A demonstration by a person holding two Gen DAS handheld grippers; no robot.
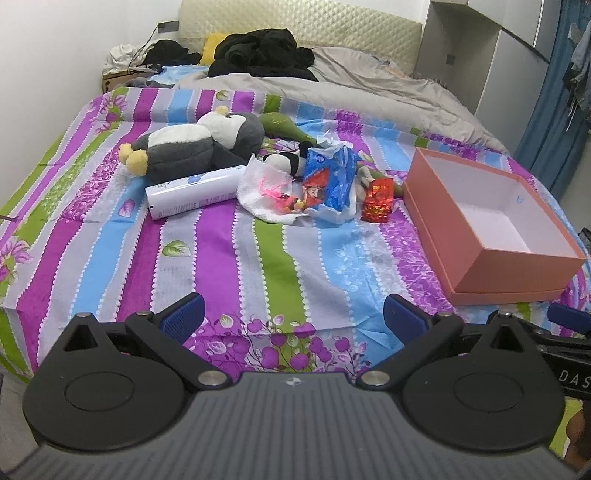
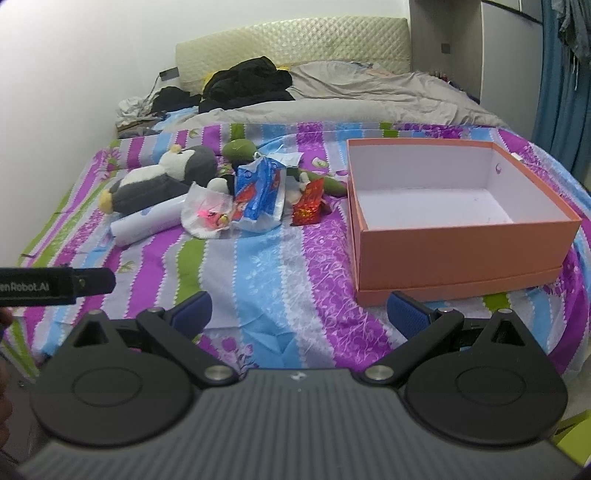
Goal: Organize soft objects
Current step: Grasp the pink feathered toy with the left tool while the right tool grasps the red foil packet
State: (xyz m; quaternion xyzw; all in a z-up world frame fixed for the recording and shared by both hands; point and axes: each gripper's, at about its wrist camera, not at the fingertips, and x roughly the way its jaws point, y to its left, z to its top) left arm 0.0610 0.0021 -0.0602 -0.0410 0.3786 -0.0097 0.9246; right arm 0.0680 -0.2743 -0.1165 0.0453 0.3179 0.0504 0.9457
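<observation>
A grey and white penguin plush (image 1: 192, 147) (image 2: 159, 181) lies on the striped bed. Beside it are a green plush (image 1: 280, 125) (image 2: 240, 149), a small panda plush (image 1: 288, 162), a white cloth (image 1: 258, 192) (image 2: 203, 214), a blue snack bag (image 1: 328, 177) (image 2: 258, 192), a red packet (image 1: 378, 199) (image 2: 308, 206) and a white tube (image 1: 192, 192) (image 2: 144, 221). An open, empty orange box (image 1: 517, 266) (image 2: 461, 251) stands on the right. My left gripper (image 1: 293, 317) and right gripper (image 2: 299, 314) are open and empty, near the bed's front edge.
A grey blanket (image 1: 369, 85) and black clothes (image 1: 262, 51) lie at the head of the bed by the headboard (image 1: 295, 26). A wardrobe (image 1: 480, 55) and blue curtain (image 1: 554, 110) stand right. The other gripper shows at the left edge of the right wrist view (image 2: 55, 286).
</observation>
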